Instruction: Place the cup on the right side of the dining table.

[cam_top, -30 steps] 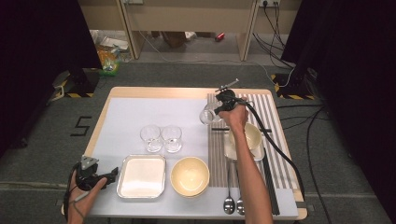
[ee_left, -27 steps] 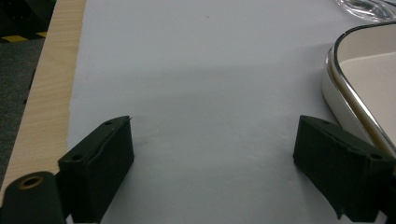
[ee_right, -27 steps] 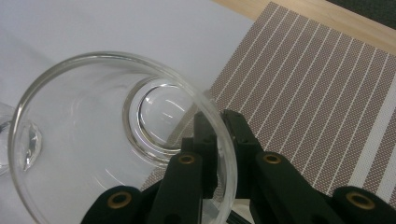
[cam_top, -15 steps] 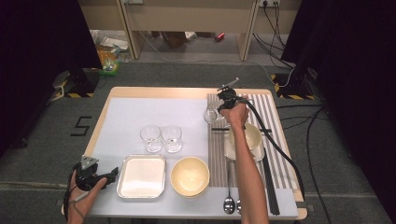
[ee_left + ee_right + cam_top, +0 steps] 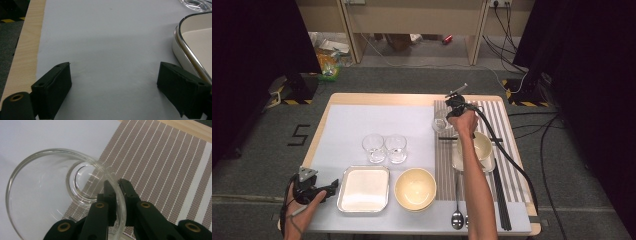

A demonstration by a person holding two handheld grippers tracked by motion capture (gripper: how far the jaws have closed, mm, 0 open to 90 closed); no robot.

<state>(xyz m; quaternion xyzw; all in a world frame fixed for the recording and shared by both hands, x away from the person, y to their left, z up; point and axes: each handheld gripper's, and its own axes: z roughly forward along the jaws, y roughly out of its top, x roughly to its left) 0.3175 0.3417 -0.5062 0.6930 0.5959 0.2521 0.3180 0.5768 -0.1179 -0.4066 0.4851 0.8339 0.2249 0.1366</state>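
Note:
My right gripper is shut on the rim of a clear glass, at the far left edge of the striped placemat. In the right gripper view one jaw is inside the glass and one outside, the gripper pinching its wall. The glass base hangs over the border between placemat and white mat. My left gripper rests open at the table's near left corner, beside a metal tray. Its jaws stand wide apart over bare white mat, with the tray rim at the right.
Two more clear glasses stand side by side mid-table. A yellow bowl sits right of the tray. On the placemat are a white bowl, a spoon and black chopsticks. A cable trails from the right gripper.
My right gripper has carried the glass a little to the right, toward the placemat's edge. The left gripper has stayed where it was.

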